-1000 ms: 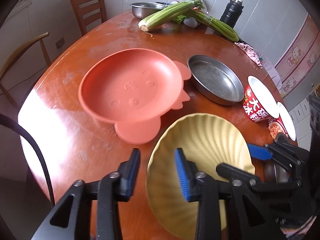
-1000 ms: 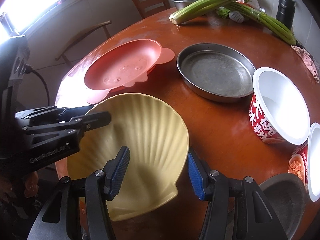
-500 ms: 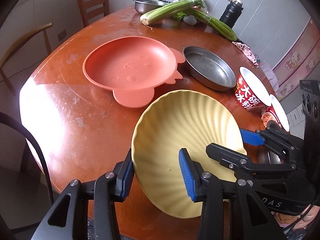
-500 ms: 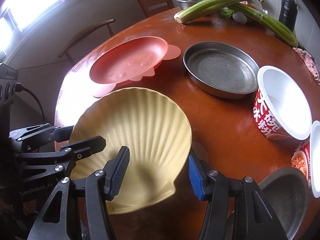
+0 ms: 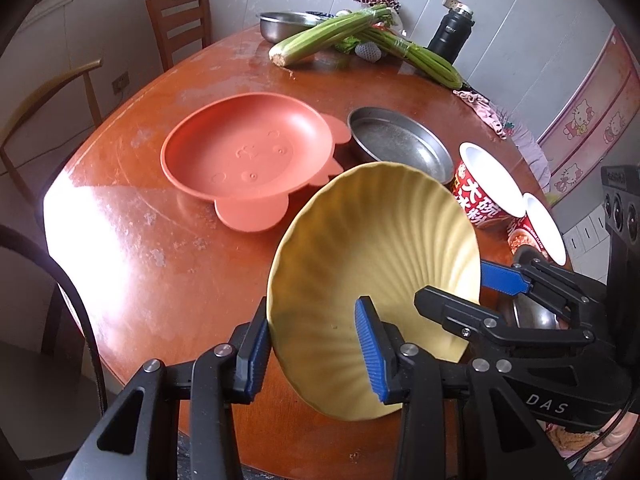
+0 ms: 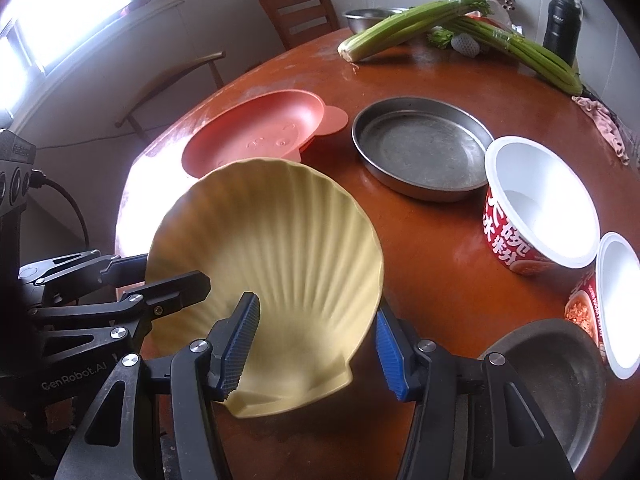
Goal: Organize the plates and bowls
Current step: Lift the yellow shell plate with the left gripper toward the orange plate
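The yellow shell-shaped plate point(image 5: 372, 264) is lifted off the round wooden counter point(image 5: 152, 248) and tilted steeply, gripped at its near edge by both tongs at once. The left tongs point(image 5: 310, 354) straddle its left rim, one blue pad against the outside and the other inside the ribbed hollow, pinching the wall between them. The right tongs point(image 6: 316, 344) straddle the hinge end of the shell on the right, one pad lying inside the bowl and the other behind its outer edge; whether both pads press on it I cannot tell for sure, though the plate hangs between them. Beyond the plate, resting on the counter, lies an orange bear-faced plate point(image 5: 248, 156), and just beside its right ear sits a shallow steel pan point(image 5: 400, 144). To the right stand two red instant-noodle tubs point(image 6: 536, 204), tipped on their sides and touching each other, with a dark grey bowl point(image 6: 556, 376) near the right tongs. At the far side lie bundles of celery point(image 5: 332, 34), a steel basin point(image 5: 288, 24) and a black flask point(image 5: 452, 32). Two wooden chairs point(image 5: 180, 20) stand by the counter
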